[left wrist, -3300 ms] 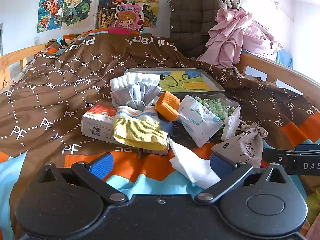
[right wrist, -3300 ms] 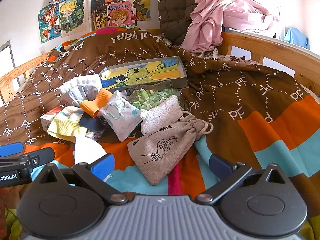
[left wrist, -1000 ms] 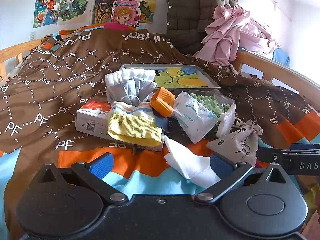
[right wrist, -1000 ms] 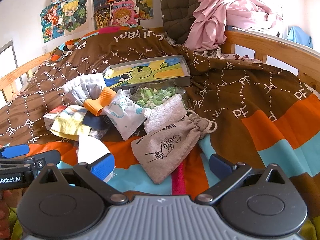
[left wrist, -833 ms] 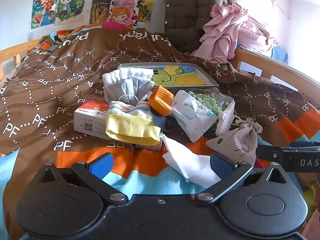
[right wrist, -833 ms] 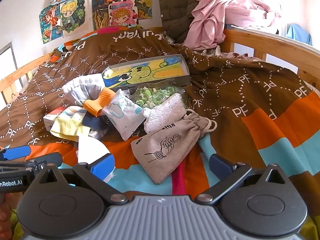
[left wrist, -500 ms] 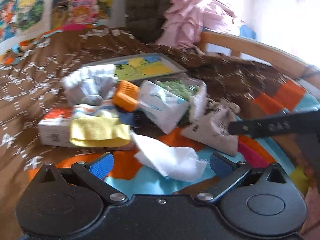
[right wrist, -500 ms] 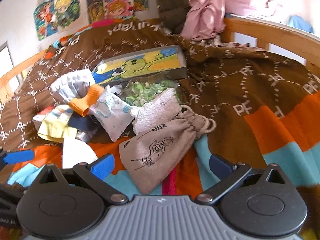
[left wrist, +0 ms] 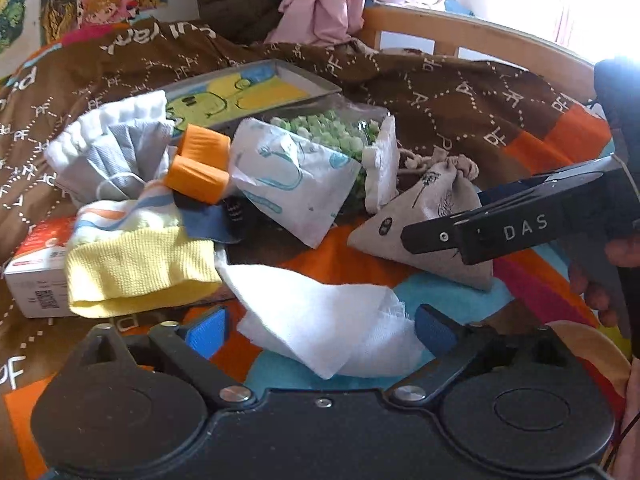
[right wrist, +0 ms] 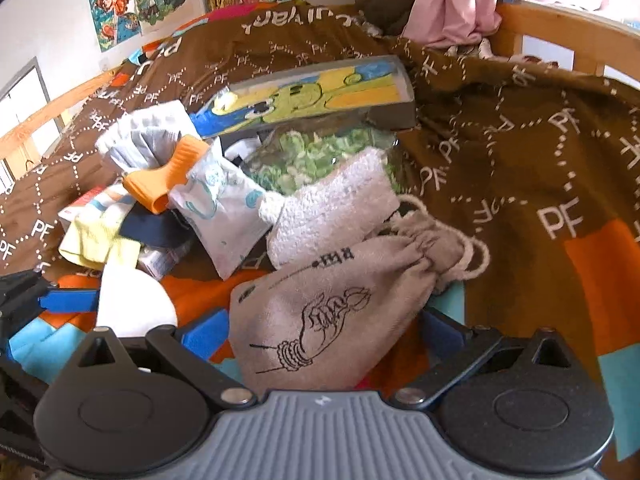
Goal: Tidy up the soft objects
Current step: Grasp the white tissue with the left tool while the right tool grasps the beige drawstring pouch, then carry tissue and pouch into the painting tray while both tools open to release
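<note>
A heap of soft things lies on the brown patterned bedspread (left wrist: 460, 100). My left gripper (left wrist: 320, 328) is open, and a crumpled white cloth (left wrist: 320, 316) lies between its blue fingertips. My right gripper (right wrist: 324, 332) is open too, its fingers either side of the lower end of a beige drawstring pouch (right wrist: 332, 308). In the left wrist view that pouch (left wrist: 432, 208) sits partly behind the right gripper's black fingers (left wrist: 500, 228). Behind lie a white fluffy towel (right wrist: 332, 208), a printed white bag (left wrist: 292, 176) and a yellow knit cloth (left wrist: 136, 268).
A grey tray with a cartoon picture (left wrist: 240, 88) sits behind the heap, with a clear bag of green foam bits (left wrist: 332, 132), an orange plastic piece (left wrist: 200, 164), folded masks (left wrist: 108, 152) and a red-white box (left wrist: 36, 272). Wooden bed rails (left wrist: 480, 44) and pink clothes (left wrist: 332, 0) lie beyond.
Both grippers have come forward and down to the heap. The white cloth now lies between the left fingers and the pouch between the right ones. Both stayed open.
</note>
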Tool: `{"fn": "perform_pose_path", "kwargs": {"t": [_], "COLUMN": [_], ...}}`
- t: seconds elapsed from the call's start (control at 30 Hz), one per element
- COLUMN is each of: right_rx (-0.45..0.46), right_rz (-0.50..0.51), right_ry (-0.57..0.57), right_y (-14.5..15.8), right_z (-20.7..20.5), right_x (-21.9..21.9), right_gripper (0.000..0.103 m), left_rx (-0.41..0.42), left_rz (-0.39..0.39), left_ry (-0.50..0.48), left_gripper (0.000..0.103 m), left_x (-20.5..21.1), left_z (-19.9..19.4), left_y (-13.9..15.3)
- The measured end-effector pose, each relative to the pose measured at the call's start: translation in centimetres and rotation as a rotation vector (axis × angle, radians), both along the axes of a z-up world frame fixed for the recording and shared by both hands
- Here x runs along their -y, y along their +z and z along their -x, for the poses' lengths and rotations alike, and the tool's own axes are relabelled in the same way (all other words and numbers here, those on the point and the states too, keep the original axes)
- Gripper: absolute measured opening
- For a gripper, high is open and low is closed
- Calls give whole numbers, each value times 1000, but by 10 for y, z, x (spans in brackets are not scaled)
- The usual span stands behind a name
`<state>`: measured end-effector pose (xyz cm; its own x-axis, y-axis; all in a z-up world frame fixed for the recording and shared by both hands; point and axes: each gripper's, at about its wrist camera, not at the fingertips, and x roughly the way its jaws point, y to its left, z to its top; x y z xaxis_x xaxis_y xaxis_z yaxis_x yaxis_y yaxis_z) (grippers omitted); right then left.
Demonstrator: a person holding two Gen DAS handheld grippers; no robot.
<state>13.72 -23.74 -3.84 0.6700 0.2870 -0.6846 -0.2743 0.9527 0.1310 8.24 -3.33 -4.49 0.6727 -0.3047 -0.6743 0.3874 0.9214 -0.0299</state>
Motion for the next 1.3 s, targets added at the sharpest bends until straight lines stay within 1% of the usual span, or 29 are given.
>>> {"fn": "perform_pose_path", "kwargs": {"t": [0.13, 0.17, 0.2, 0.23, 0.3, 0.33, 0.37, 0.4, 0.43, 0.47, 0.5, 0.57, 0.63, 0.7, 0.73, 0.83, 0.93, 1.07, 1.17, 1.3], "right_rx": [-29, -31, -28, -23, -16, -13, -10, -7, -3, 1, 5, 15, 30, 47, 57, 93, 134, 231, 300, 364], "right_rz": [-14, -16, -13, -7, -2, 1, 5, 8, 10, 12, 14, 12, 16, 20, 17, 18, 11, 38, 53, 69], "right_ry": [-14, -18, -19, -18, -19, -20, -21, -23, -24, -25, -25, -27, -28, -27, -27, -22, -8, 14, 31, 51], "right_y": [-5, -6, -6, -5, -4, -4, -4, -3, -3, -2, -1, 1, 4, 8, 10, 18, 27, 41, 48, 58], "right_z": [-4, -4, -3, -2, 0, 1, 1, 2, 3, 4, 5, 7, 10, 14, 17, 26, 40, 56, 65, 65], "right_x": [1, 2, 2, 1, 0, 0, 0, 0, -1, -1, -1, -1, -1, -1, -1, -1, -1, -5, -10, -16], "right_gripper": [92, 91, 88, 85, 81, 78, 76, 72, 67, 65, 60, 54, 44, 39, 35, 28, 28, 28, 28, 28], "left_rx": [-33, -37, -37, -37, -41, -42, -42, -41, -42, -43, -43, -39, -34, -28, -22, 4, 36, 81, 109, 130], "left_rz": [9, 13, 17, 17, 16, 11, 3, -8, -13, -12, -6, 4, 23, 37, 43, 69, 108, 137, 146, 155], "left_ry": [9, 15, 24, 29, 40, 47, 53, 65, 76, 87, 101, 123, 137, 149, 153, 158, 144, 127, 122, 123], "left_gripper": [78, 74, 69, 67, 56, 54, 49, 42, 40, 35, 28, 22, 19, 17, 16, 13, 13, 13, 13, 13], "left_x": [0, 0, -1, -1, 0, 0, 1, 2, 1, 0, -1, -4, -6, -8, -8, -7, -6, -2, -2, -10], "left_z": [-6, -7, -7, -7, -8, -9, -9, -9, -9, -8, -8, -8, -6, -4, -2, 3, 9, 13, 15, 9], "left_y": [-5, -6, -6, -6, -6, -6, -7, -7, -7, -6, -6, -3, -1, 2, 4, 12, 22, 35, 44, 59]}}
